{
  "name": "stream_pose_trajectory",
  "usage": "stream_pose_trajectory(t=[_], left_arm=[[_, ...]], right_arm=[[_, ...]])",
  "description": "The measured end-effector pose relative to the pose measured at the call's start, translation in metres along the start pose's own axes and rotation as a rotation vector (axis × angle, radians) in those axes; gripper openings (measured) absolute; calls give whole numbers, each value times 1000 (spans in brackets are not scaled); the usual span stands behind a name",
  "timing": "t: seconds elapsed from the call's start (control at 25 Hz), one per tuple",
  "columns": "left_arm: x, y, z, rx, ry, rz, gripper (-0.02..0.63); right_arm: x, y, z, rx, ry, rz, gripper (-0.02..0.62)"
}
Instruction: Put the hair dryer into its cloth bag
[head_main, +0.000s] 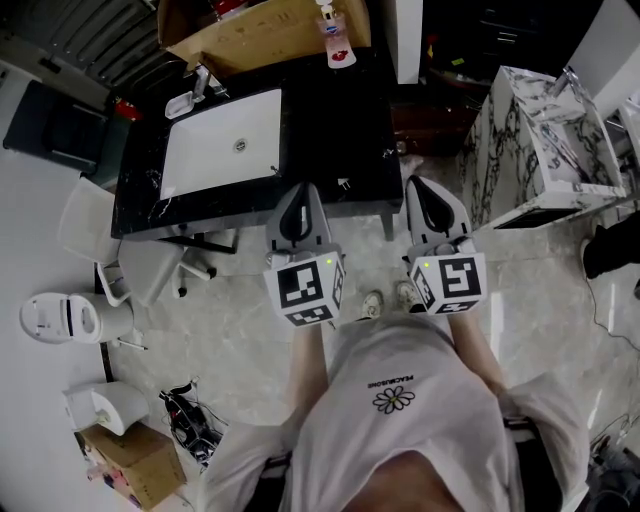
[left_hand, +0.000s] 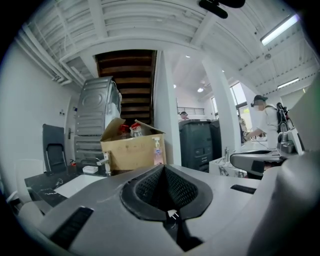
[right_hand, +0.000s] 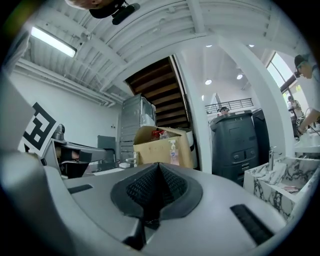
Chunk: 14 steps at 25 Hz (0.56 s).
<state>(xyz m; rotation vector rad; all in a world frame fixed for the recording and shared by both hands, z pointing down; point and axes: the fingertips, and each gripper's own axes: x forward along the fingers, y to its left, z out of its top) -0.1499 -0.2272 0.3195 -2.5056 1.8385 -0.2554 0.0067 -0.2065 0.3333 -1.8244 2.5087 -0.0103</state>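
Note:
No hair dryer or cloth bag shows in any view. In the head view my left gripper (head_main: 300, 192) and right gripper (head_main: 424, 186) are held side by side in front of the person's body. They point level toward a black counter (head_main: 340, 120). Each one's jaws are pressed together with nothing between them. The left gripper view shows the left gripper (left_hand: 163, 167) with its black ribbed pads meeting at the tip. The right gripper view shows the same for the right gripper (right_hand: 159, 165). Both hang in the air over the marble floor, short of the counter's near edge.
The black counter holds a white sink basin (head_main: 222, 143), with a tap at its left. Behind it stand a cardboard box (head_main: 265, 30) and a pump bottle (head_main: 335, 35). A marble vanity (head_main: 540, 140) stands right, an office chair (head_main: 95, 235) left. People stand far off.

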Motion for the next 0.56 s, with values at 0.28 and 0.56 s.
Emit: stream_pose_trajectory(t=[0.28, 0.56], left_arm=[[-5, -4, -1, -5, 6, -6, 17], [-8, -3, 0, 27, -5, -5, 18]], right_arm=[[-4, 1, 3, -15, -6, 3, 12], [-4, 7, 6, -27, -11, 8, 12]])
